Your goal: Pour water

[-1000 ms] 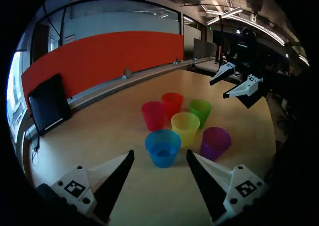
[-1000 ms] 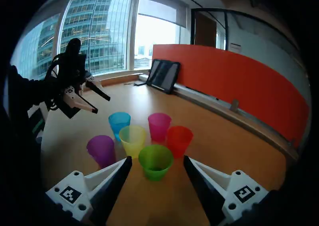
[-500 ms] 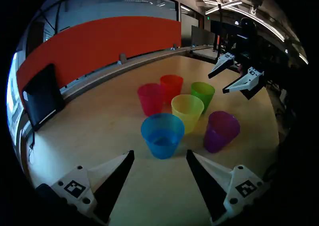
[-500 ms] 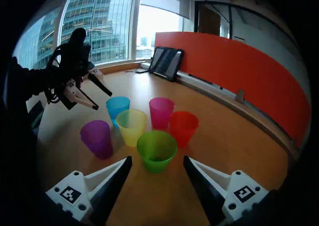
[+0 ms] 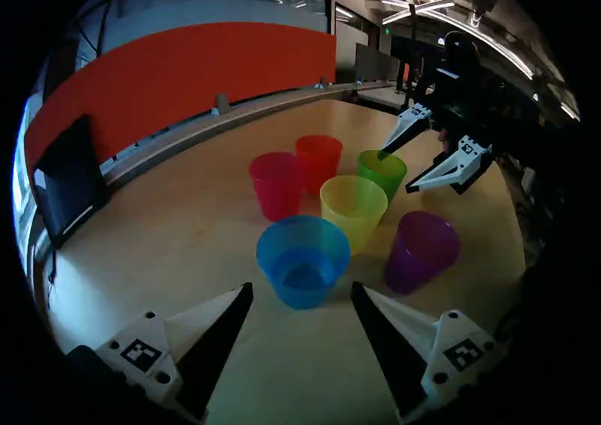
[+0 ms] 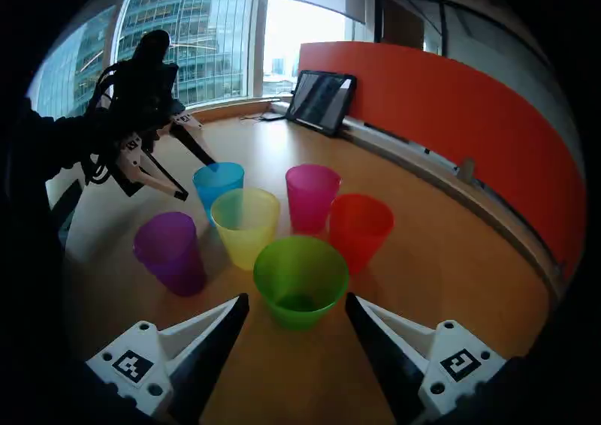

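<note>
Left claw (image 5: 300,293): open, blue cup (image 5: 303,260) just in front
Right claw (image 6: 297,305): open, green cup (image 6: 300,278) just in front
Table (image 5: 188,230): wood

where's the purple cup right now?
Left gripper view: the purple cup stands right of centre on the wooden table, at the cluster's edge, nearest the yellow cup and apart from the blue cup.

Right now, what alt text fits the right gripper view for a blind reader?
The open right claw points at a green cup, nearest of six coloured cups clustered on a wooden table. Behind it stand a yellow cup, purple cup, pink cup and red cup; the left claw, open, hovers by a blue cup.
</note>
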The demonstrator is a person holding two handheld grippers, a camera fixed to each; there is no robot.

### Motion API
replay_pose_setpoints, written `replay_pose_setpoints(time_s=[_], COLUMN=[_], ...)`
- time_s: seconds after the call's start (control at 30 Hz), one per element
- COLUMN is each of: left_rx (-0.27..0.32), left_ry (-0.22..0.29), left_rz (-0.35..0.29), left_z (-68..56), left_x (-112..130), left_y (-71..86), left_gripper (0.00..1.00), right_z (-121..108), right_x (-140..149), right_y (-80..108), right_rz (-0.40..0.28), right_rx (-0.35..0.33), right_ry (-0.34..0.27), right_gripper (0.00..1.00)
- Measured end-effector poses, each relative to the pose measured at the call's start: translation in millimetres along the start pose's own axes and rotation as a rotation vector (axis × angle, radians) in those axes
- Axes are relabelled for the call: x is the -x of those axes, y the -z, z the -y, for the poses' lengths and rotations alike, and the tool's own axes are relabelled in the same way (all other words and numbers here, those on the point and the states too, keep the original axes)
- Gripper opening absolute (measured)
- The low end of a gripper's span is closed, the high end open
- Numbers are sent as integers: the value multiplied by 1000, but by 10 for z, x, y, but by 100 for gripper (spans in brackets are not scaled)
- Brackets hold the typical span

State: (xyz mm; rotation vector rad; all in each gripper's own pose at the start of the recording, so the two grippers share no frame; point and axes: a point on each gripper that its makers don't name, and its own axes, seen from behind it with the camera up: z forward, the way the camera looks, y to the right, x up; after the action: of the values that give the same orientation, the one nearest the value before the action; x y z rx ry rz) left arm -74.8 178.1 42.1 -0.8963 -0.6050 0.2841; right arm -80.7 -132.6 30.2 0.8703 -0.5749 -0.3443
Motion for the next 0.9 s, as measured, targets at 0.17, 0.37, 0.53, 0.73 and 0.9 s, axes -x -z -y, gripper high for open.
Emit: replay_pose_setpoints(time_s=[0.17, 0.37, 0.53, 0.73, 0.9], left_rx=[12, 24, 26, 25, 19], left_ry=[0, -1, -8, -8, -6], left_rz=[-3, -9, -10, -10, -1], left_z=[-4, -30, -37, -33, -21], left_x=[-33, -80, -110, -126, -95], left_y=[-69, -159, -207, -255, -284], left_gripper=[97, 97, 97, 97, 96], right_z=[-19, -30, -25, -19, -25], right_x=[16, 2, -30, -67, -79], right_y=[-74, -144, -183, -214, -230], right_rz=[6, 5, 3, -2, -1], right_rx=[-3, -7, -11, -14, -15], right_ry=[-3, -4, 0, 2, 3], right_gripper=[100, 100, 100, 100, 100])
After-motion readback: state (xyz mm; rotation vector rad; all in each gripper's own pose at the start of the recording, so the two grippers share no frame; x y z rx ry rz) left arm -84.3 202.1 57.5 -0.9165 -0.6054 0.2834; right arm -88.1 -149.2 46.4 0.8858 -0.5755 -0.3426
